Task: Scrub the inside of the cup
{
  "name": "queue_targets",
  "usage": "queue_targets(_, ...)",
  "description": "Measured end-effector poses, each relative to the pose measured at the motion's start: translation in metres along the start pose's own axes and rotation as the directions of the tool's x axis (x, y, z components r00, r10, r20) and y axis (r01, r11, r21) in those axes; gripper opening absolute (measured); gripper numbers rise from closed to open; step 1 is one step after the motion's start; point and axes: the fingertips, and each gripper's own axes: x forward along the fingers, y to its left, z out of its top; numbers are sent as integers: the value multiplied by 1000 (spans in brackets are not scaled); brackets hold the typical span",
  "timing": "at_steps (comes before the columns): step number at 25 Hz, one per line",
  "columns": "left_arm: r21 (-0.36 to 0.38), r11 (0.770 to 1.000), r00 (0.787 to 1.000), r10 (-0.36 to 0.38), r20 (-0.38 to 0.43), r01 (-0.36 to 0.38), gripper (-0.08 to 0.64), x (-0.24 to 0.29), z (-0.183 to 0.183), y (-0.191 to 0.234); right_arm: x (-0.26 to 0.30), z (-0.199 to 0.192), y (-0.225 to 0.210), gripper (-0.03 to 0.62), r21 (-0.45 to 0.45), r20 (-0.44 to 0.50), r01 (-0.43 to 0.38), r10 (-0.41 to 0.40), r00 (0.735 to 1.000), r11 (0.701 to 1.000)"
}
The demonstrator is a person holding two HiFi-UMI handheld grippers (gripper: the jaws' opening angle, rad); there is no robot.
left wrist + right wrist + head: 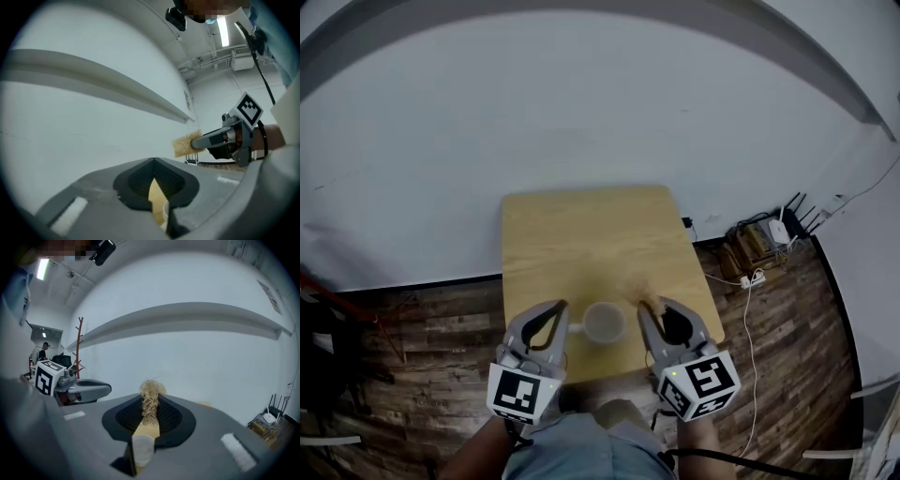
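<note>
The fingers [197, 427] of the right gripper [150, 397] are clamped on a straw-coloured scrubber [150, 405], whose tuft sticks out past their tips. The left gripper [153, 160] has its fingers pressed together with nothing between them. The cup [604, 322] stands upright on the wooden counter [581, 234], near its front edge, between the two grippers. The scrubber is outside the cup.

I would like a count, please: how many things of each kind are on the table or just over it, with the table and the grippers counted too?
cup: 1
scrubber: 1
grippers: 2, the left gripper and the right gripper
table: 1
Total: 5
</note>
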Motion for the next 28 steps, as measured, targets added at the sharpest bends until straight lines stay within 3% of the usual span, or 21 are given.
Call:
queue_targets(4,2,998,997,-58,-47,59,20,2,-20,-2,0,-15,3,66,34,-50,-10,12,999,999)
queue_targets(7,49,991,990,-118,-78,123,20,5,-41,-4,4,-31,6,66,60,-82,-41,46,996,997)
queue_targets(9,127,972,979,-188,-78,197,20,10,-53,-4,9,-43,7,66,67,-109,-73,80,991,995)
queue_targets(11,189,938,956,-279,-88,291,20,10,-68,-6,15,-59,7,66,83,-142,-97,108,984,992)
queue_targets(15,134,911,918,-373,-135,390,20,10,-113,-4,24,-86,5,66,111,-178,-121,140,974,986)
queue_targets(17,114,870,875,-463,-141,479,22,8,-130,-10,27,-98,7,66,114,-192,-138,159,968,984)
queue_targets(20,107,773,779,-611,-141,626,98,7,-149,-20,28,-110,10,66,118,-213,-158,180,960,980)
queue_targets(25,154,709,725,-665,-182,689,188,18,-166,-20,34,-125,9,66,131,-244,-163,191,951,978)
queue_targets(28,144,674,687,-687,-237,724,210,23,-183,-29,39,-129,4,66,145,-252,-155,188,949,977)
